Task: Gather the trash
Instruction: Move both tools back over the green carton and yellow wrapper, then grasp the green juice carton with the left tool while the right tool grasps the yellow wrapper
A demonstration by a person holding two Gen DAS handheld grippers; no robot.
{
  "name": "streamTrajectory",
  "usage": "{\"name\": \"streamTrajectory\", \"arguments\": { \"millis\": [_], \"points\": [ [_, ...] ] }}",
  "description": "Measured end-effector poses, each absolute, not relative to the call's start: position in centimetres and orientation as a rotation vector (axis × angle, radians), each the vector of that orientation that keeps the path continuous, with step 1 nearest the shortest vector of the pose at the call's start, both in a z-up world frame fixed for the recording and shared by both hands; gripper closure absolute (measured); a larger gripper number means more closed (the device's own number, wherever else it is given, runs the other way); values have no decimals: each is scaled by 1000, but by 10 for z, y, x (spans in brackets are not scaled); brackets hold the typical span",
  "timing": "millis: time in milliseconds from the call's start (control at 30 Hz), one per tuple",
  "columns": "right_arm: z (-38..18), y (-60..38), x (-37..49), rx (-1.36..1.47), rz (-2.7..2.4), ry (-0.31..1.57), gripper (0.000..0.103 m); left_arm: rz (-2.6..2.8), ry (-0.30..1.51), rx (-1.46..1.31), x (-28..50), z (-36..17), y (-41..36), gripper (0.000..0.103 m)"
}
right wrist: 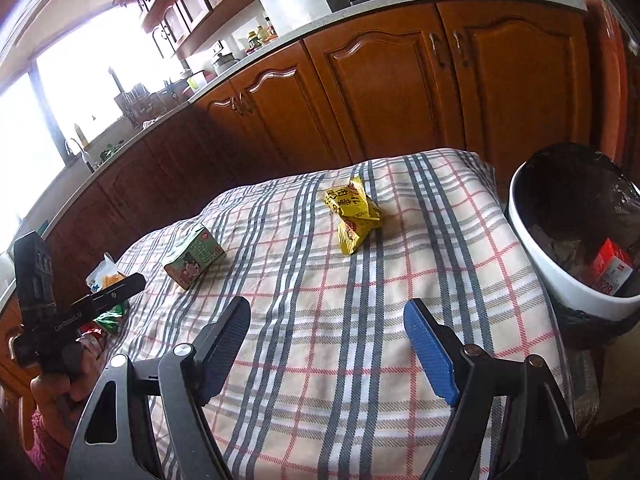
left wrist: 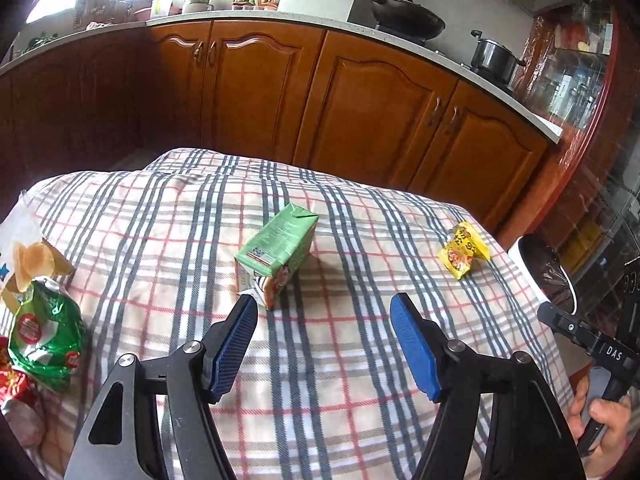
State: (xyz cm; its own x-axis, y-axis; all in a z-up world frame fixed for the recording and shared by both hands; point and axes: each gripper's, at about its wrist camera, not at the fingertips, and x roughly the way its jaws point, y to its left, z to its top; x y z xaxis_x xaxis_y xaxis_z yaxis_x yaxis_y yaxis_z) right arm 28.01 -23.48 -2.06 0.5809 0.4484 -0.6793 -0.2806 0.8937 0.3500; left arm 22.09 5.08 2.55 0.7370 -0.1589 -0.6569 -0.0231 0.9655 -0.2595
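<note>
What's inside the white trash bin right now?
The bin has a dark liner, and a red and white carton lies inside. The near wall hides the bottom, so anything lower cannot be seen.

left gripper (left wrist: 322,306) fingers apart, right gripper (right wrist: 326,312) seemingly likewise

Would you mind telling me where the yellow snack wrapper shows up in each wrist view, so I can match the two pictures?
Left wrist view: the yellow snack wrapper lies right of centre on the checked tablecloth, right of the green carton.
Right wrist view: it lies just above centre, beyond the open fingers.
Shared landmark: the white bin, at the table's right edge in both views.
</note>
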Motion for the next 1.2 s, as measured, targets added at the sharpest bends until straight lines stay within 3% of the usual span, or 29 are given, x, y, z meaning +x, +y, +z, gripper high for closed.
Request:
{"name": "streamTrajectory", "arguments": {
  "millis": [833,933,1000,1033,1067,1200],
  "points": [
    [-46,-211,376,146,402,897,24,-68,869,-95,345,-12,65,35],
    [-51,-204,385,115,397,905,32,-65,871,-94,350,-17,63,39],
    [-55,-201,389,110,403,917,47,-79,883,-89,350,-22,60,59],
    [-56,-201,390,106,403,923,53,-87,889,-86,351,-23,58,64],
    [-58,-200,389,99,399,926,66,-88,884,-79,348,-23,55,68],
    [-56,-203,384,98,403,915,68,-99,873,-71,338,-19,49,71]
  ]
}}
